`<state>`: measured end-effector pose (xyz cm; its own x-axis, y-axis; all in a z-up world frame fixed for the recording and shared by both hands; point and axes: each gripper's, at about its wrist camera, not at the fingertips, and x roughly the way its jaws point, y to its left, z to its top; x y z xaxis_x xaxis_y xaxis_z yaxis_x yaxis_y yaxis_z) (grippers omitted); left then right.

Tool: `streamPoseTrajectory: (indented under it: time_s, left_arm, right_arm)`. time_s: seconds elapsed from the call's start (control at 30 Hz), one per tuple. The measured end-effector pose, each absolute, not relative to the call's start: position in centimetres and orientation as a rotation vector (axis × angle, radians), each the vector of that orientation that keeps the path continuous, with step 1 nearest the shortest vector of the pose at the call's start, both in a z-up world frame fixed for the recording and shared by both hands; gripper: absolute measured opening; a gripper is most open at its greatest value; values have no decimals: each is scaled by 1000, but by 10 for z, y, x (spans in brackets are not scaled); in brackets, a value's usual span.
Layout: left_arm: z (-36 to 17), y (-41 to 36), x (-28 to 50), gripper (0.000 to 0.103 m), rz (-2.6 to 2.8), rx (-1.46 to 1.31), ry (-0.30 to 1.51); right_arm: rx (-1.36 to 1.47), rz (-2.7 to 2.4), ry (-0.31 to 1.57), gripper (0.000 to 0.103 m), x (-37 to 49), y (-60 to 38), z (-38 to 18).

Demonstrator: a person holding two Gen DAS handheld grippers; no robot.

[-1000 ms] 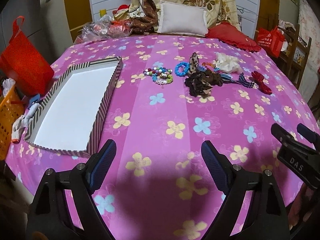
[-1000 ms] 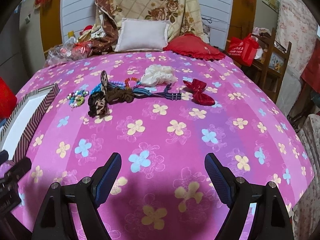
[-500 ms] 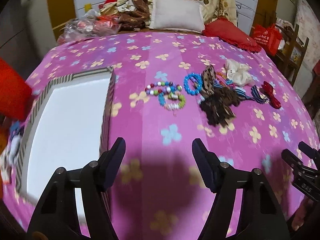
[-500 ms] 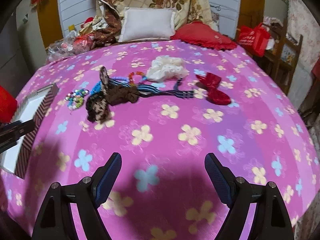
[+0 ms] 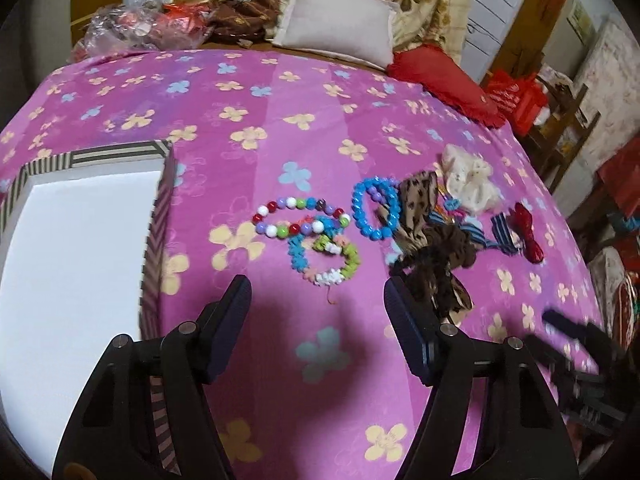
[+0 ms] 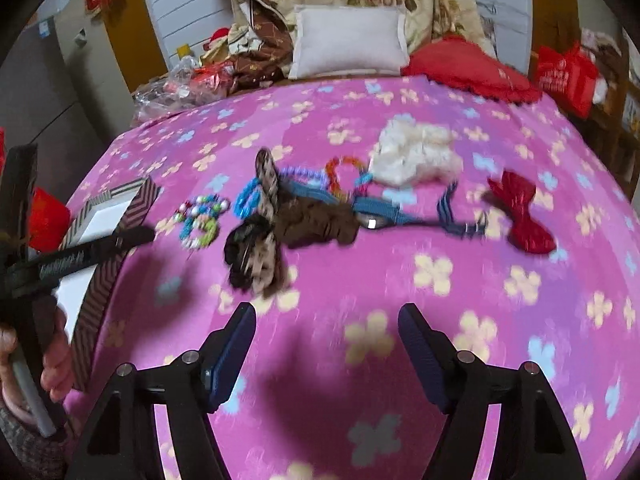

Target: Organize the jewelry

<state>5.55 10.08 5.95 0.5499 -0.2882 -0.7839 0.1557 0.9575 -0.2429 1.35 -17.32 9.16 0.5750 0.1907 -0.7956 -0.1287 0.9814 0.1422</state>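
The left gripper (image 5: 316,300) hovers with jaws apart and empty over the pink flowered bedspread (image 5: 280,120), just short of the beaded bracelets (image 5: 308,236). The right gripper (image 6: 326,328), jaws closing on nothing, faces the brown scrunchies (image 6: 280,236) (blurred). The striped box (image 5: 158,216) lies at the bedspread's left edge; the red bow (image 6: 520,216) lies toward its right.

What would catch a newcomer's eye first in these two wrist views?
The bright pink bedspread with yellow and blue flowers fills both views. On it lies a cluster of colourful beaded bracelets beside a heap of brown fabric hair ties, with a shiny red bow farthest right. A striped-rimmed box with a white inside sits at the left.
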Motion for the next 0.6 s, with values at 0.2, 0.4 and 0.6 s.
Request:
streamPoseTrajectory:
  time_s: [0.2,0.4,0.6]
  left_arm:
    - [59,72,49,69,-403,-179,957]
    - [47,32,55,69,-488,-145,996]
    - [27,2,78,2,-519,-166,1079]
  right_arm:
    - [119,133,935,72,46,-203,85]
    - [183,99,953,72,61,-245,81]
    - [200,104,965,72,61,-253,73]
